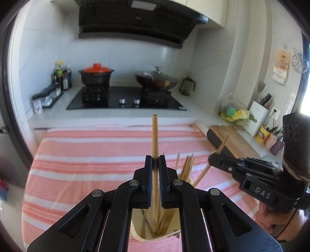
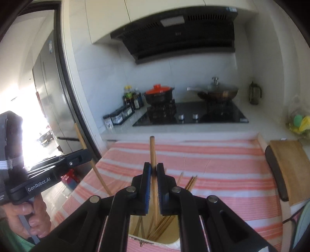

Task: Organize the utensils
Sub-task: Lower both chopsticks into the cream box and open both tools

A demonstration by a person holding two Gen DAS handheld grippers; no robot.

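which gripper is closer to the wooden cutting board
Right. The right gripper is just left of the cutting board; the left gripper is farther left, over the middle of the striped cloth.

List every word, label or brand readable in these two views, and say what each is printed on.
"DAS": on the side of the right gripper, seen from the left wrist view.
"GenRobot.AI": on the side of the left gripper, seen from the right wrist view.
Too blurred or small to read: range hood logo, condiment bottles labels, yellow packet, hanging wall card.
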